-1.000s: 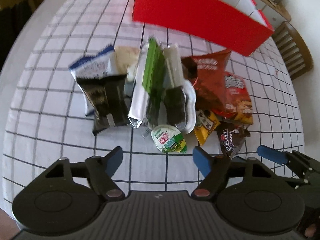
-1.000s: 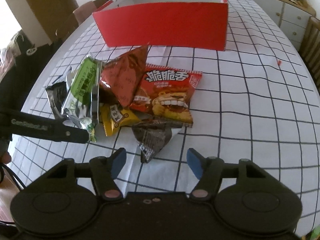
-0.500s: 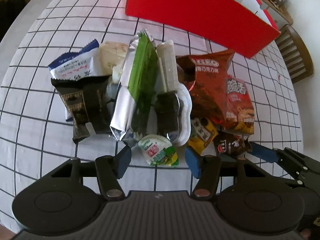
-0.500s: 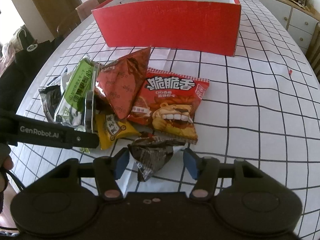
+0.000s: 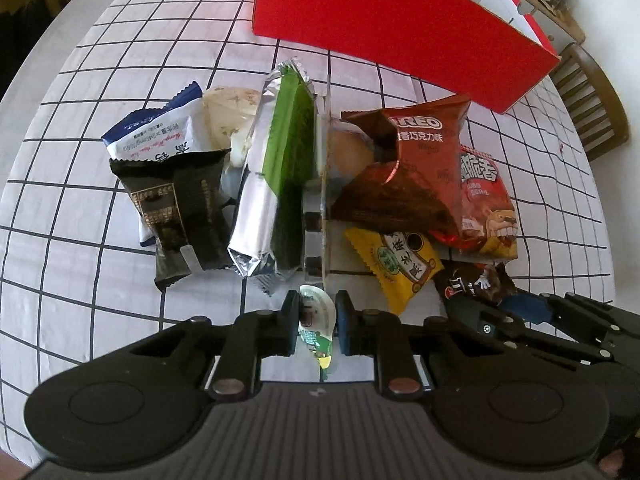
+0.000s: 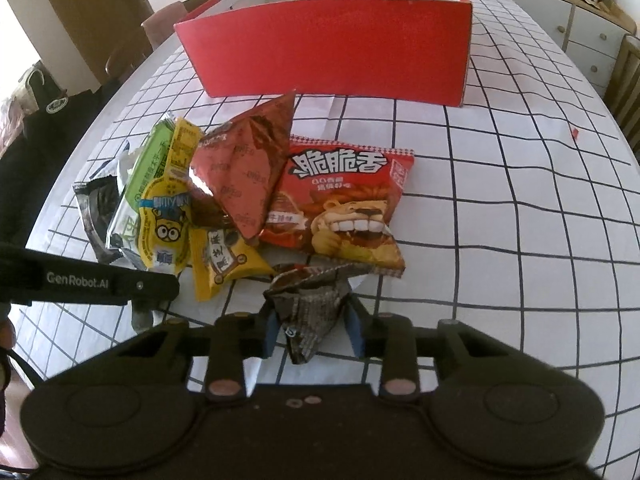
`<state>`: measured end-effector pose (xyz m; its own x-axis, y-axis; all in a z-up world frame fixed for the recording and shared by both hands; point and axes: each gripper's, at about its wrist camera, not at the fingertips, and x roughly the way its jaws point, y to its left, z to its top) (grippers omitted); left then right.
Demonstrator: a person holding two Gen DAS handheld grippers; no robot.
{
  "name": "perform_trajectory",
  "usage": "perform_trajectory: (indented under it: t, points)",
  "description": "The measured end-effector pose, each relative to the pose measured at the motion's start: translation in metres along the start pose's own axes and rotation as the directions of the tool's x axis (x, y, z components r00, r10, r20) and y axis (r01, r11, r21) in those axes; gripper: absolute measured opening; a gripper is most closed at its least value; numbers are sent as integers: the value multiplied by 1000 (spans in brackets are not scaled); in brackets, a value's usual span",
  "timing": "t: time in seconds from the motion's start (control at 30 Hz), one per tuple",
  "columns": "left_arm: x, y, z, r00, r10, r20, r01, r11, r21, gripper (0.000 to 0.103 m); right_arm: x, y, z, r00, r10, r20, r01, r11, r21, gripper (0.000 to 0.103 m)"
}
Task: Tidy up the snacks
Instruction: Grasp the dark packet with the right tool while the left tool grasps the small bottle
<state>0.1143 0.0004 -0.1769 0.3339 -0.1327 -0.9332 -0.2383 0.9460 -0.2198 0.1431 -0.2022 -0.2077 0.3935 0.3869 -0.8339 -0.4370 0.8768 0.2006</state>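
A pile of snack packets lies on the checked tablecloth in front of a red box (image 5: 400,28), which also shows in the right wrist view (image 6: 332,52). My left gripper (image 5: 318,328) is shut on a small jelly cup (image 5: 316,326) at the near edge of the pile. My right gripper (image 6: 314,328) is shut on a dark brown wrapped snack (image 6: 310,304). In the pile are a brown Oreo bag (image 5: 404,168), a red lion chips bag (image 6: 344,204), a yellow packet (image 5: 396,264), a green and silver packet (image 5: 276,184) and a black packet (image 5: 176,208).
The right gripper's body (image 5: 560,320) sits just right of my left gripper. The left gripper's arm (image 6: 80,280) crosses the right view's left side. Wooden chairs (image 5: 588,100) stand beside the table. A cabinet (image 6: 580,20) stands at the far right.
Both grippers moved forward into the pile and closed. The left one took hold of the jelly cup, the right one took hold of the dark brown snack.
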Motion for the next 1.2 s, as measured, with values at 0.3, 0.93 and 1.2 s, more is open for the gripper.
perform_trajectory:
  t: [0.3,0.93,1.2]
  points:
    - [-9,8,-5,1000,5,-15,-5,1000,6,18,-13,1,-11,1000,-2,9,2,999,39,26]
    - [-64,11,-1,996,-43,84,37,997,74,18,-81,27,1,988,-44,146,42,999,17,26]
    - [-96,0,20,983,-49,177,27,992,125,18,-108,29,35,975,-58,217,62,998,-14,26]
